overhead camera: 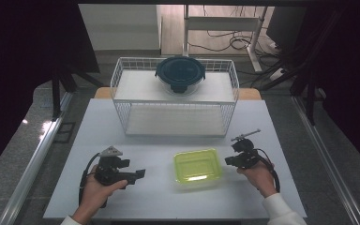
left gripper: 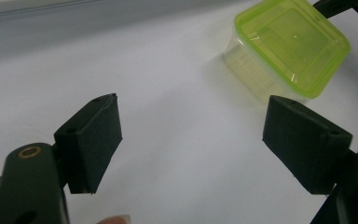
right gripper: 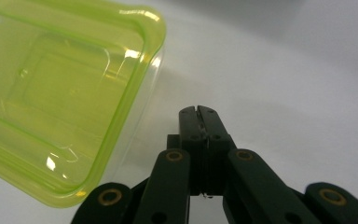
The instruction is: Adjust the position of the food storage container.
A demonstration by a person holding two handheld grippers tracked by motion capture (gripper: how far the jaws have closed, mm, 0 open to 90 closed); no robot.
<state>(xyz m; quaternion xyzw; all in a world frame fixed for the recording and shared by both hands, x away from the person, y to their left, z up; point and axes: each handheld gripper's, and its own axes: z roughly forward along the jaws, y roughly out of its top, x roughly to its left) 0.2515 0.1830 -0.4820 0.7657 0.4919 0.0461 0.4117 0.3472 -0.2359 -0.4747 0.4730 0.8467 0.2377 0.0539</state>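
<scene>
A clear box with a yellow-green lid sits on the white table, between the two hands. My left gripper is left of the box, pointing toward it, jaws wide open with nothing between them. My right gripper is just right of the box, its jaws pressed together and holding nothing, tips beside the box's corner and apart from it.
A white wire basket rack stands at the back of the table. On its upper shelf rests a round glass container with a dark blue lid. Bare table lies between rack and box.
</scene>
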